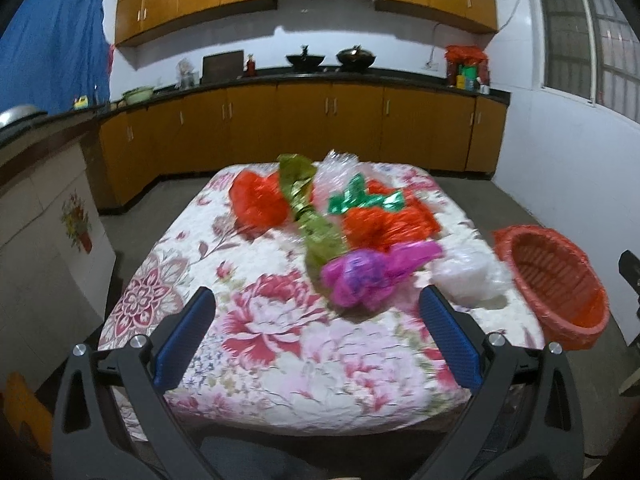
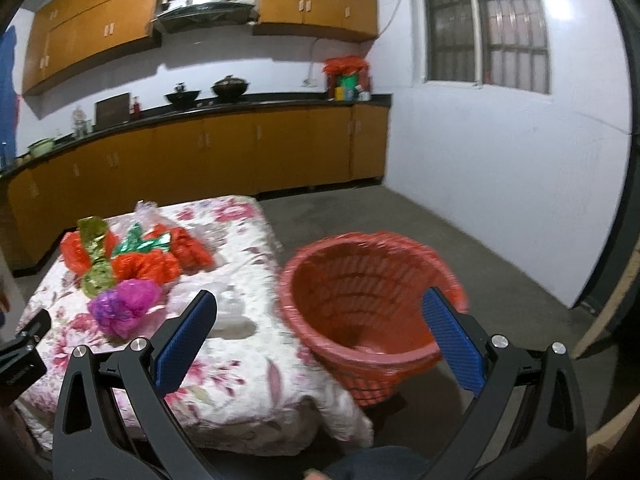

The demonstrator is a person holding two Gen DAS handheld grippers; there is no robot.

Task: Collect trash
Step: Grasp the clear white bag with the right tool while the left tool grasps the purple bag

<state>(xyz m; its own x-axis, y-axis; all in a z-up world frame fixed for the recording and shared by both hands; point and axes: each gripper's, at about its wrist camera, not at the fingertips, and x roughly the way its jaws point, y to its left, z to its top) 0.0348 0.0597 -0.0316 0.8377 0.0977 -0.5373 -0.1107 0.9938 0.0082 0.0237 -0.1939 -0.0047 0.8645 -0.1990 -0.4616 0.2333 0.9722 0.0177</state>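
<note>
Crumpled trash lies on a floral-cloth table point(image 1: 280, 360): a magenta wrapper point(image 1: 368, 272), a clear plastic bag point(image 1: 468, 276), orange-red bags point(image 1: 384, 220), another red bag point(image 1: 258, 200), a green-gold wrapper point(image 1: 312, 216) and a green foil piece point(image 1: 360, 198). A red basket point(image 1: 556, 284) stands at the table's right edge. My left gripper point(image 1: 318, 312) is open and empty, just short of the magenta wrapper. My right gripper point(image 2: 320, 314) is open and empty, with the red basket point(image 2: 360, 300) between its fingers' lines. The magenta wrapper point(image 2: 124, 304) lies to its left.
Wooden kitchen cabinets point(image 1: 320, 120) and a dark counter with woks run along the back wall. Grey floor point(image 2: 460, 248) surrounds the table. A white wall with a window point(image 2: 484, 24) is on the right. The left gripper's body point(image 2: 20, 352) shows at the left edge.
</note>
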